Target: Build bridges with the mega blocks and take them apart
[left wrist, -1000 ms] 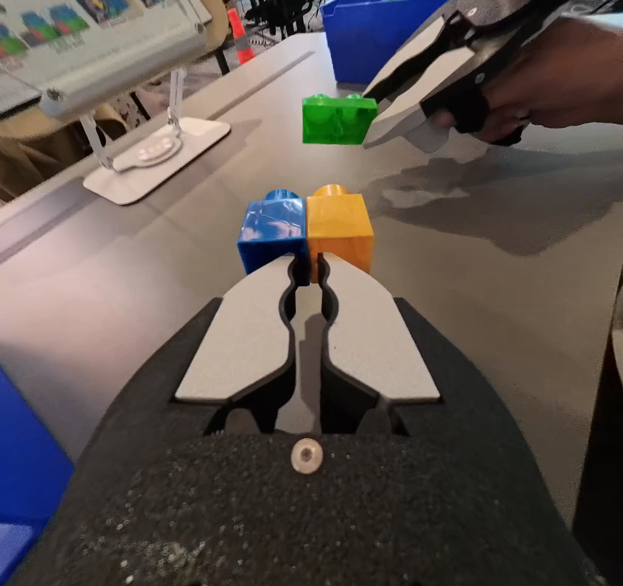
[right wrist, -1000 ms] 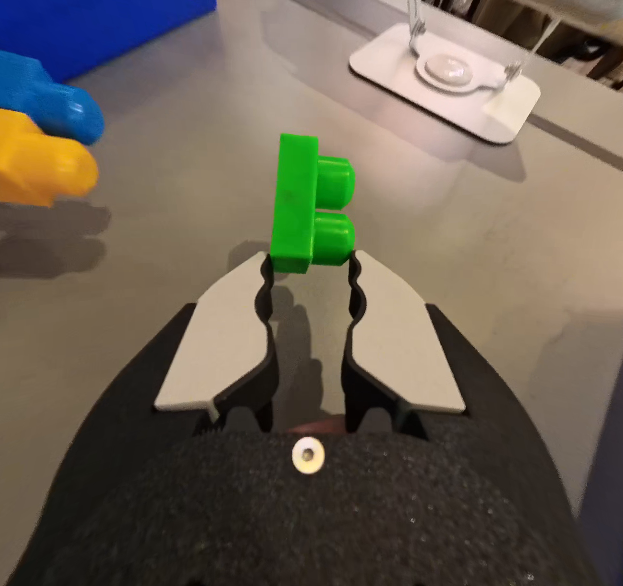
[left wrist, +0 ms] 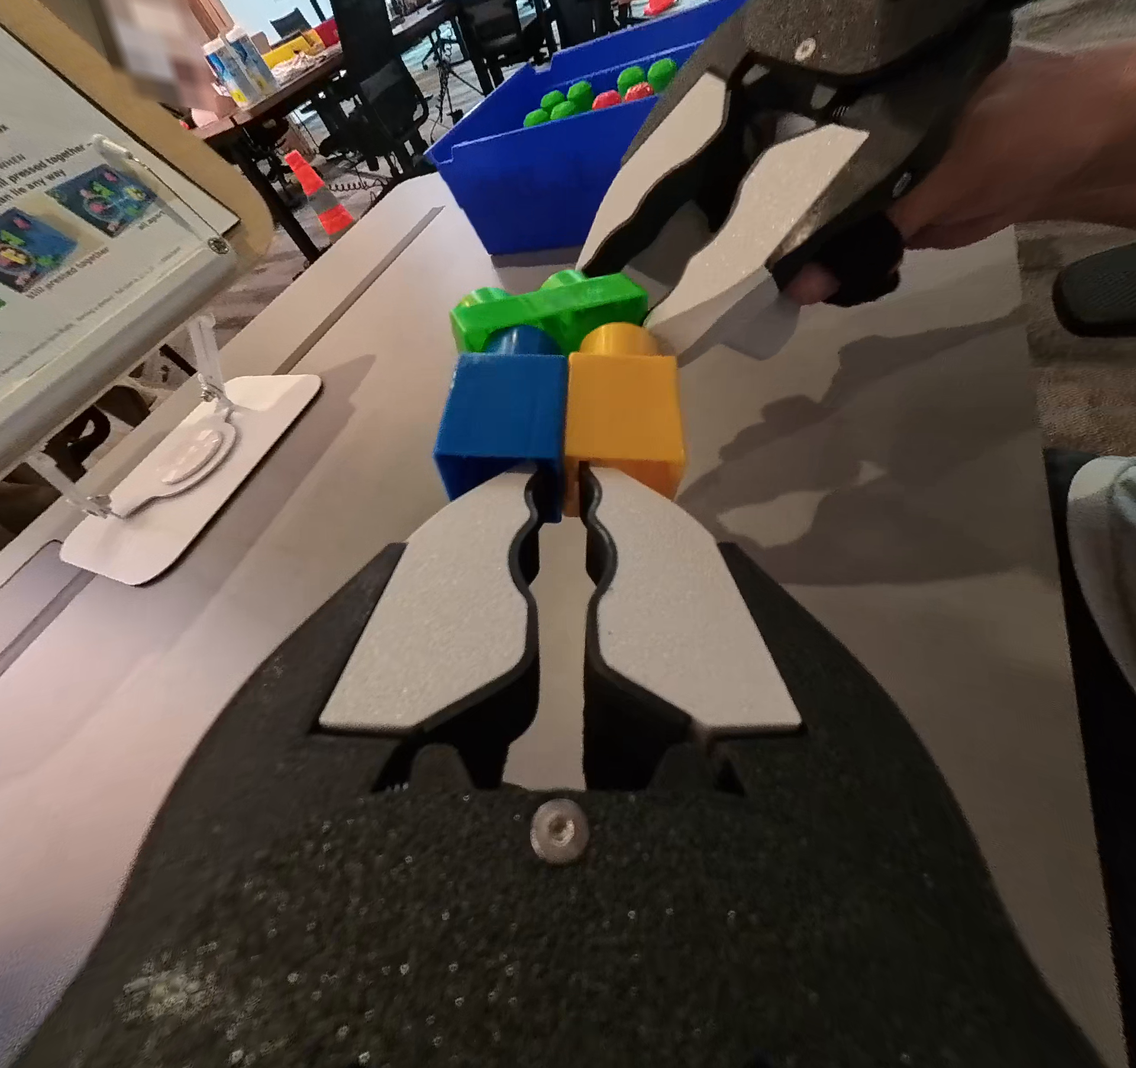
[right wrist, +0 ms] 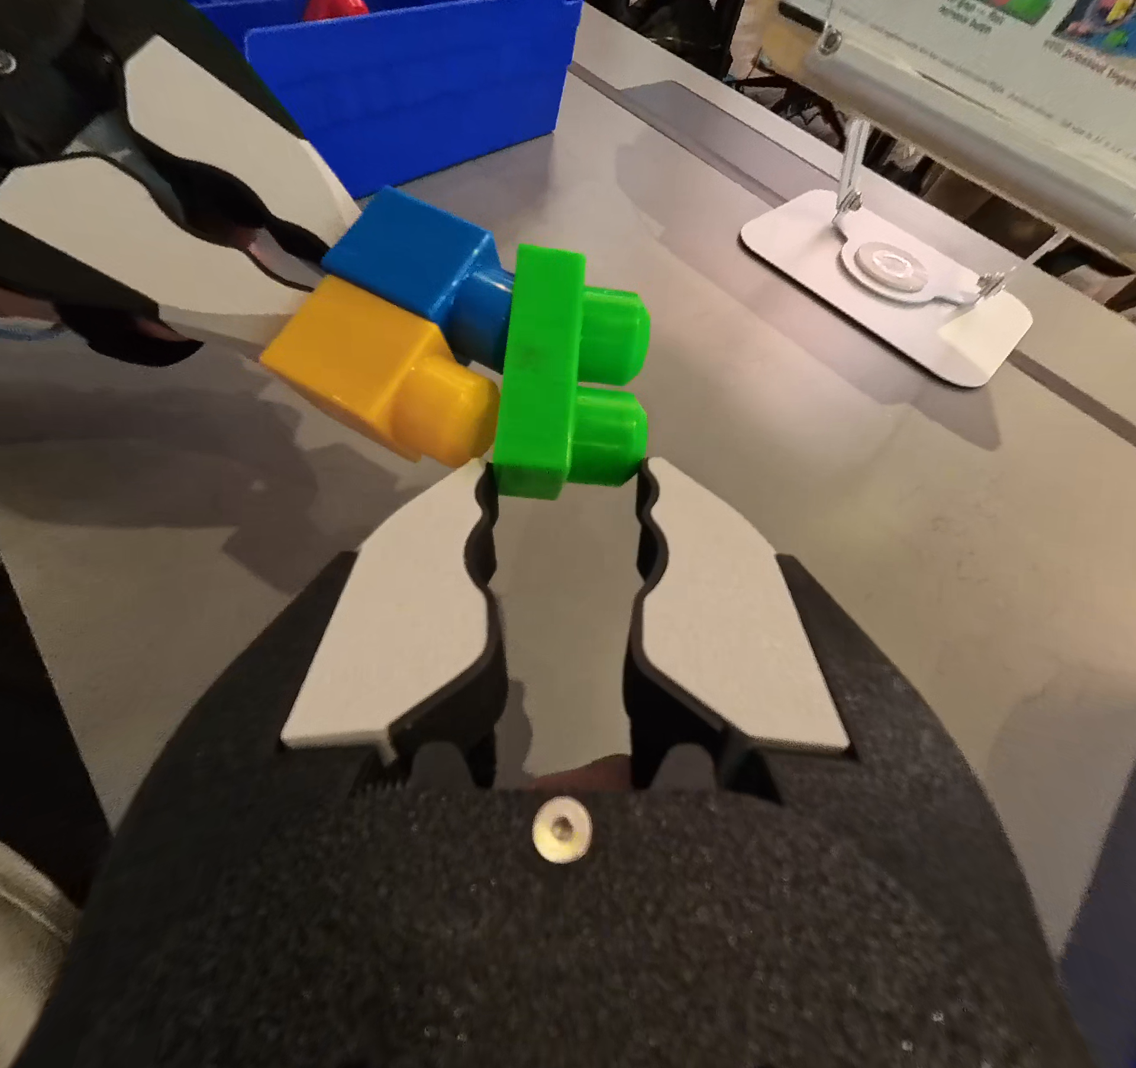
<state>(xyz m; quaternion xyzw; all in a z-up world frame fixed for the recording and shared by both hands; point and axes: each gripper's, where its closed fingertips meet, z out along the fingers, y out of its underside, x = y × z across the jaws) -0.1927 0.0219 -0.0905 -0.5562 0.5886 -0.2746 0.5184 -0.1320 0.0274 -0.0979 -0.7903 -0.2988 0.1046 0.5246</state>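
above grey table (left wrist: 860, 547), green block (right wrist: 541, 368) between right jaws

The only writing stands on an instruction card (left wrist: 92, 251) in a clear stand (right wrist: 885, 282), at nine o'clock in the left wrist view and one o'clock in the right: printed lines beside coloured block photographs.

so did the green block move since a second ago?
Yes. The green block came down from above the table onto the blue block and orange block studs.
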